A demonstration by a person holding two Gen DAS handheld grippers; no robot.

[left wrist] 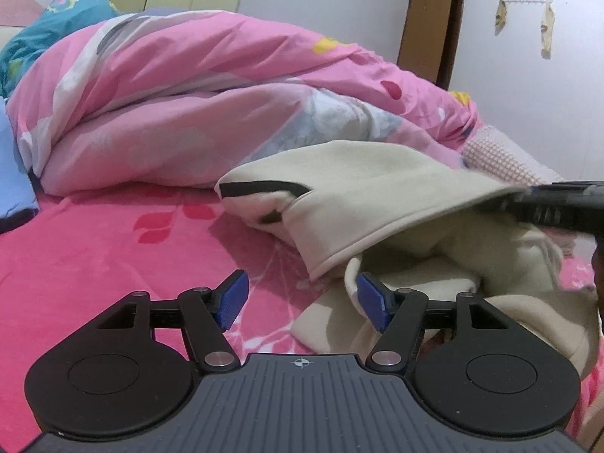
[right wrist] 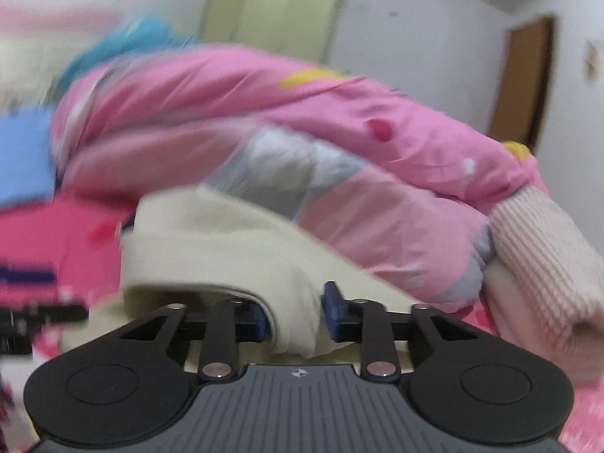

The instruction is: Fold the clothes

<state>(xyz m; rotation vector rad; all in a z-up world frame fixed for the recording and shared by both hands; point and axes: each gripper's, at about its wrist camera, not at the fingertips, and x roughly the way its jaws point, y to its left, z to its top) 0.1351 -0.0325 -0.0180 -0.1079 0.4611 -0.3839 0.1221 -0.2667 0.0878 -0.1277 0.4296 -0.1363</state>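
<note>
While one cream fleece garment lies crumpled on a bed, two handheld grippers work at it.

From the left wrist view, the left gripper hovers low over the red floral bedsheet with its two blue-padded fingers spread wide and holding nothing; the right finger sits at the garment's near edge, the left finger over bare sheet. A lifted flap of the garment, edged with one black trim strip, stretches toward the right gripper at the frame's right edge. From the blurred right wrist view, the right gripper has a fold of cream fabric bunched between its two partly closed fingers. One pink floral duvet is heaped behind the garment.
</note>
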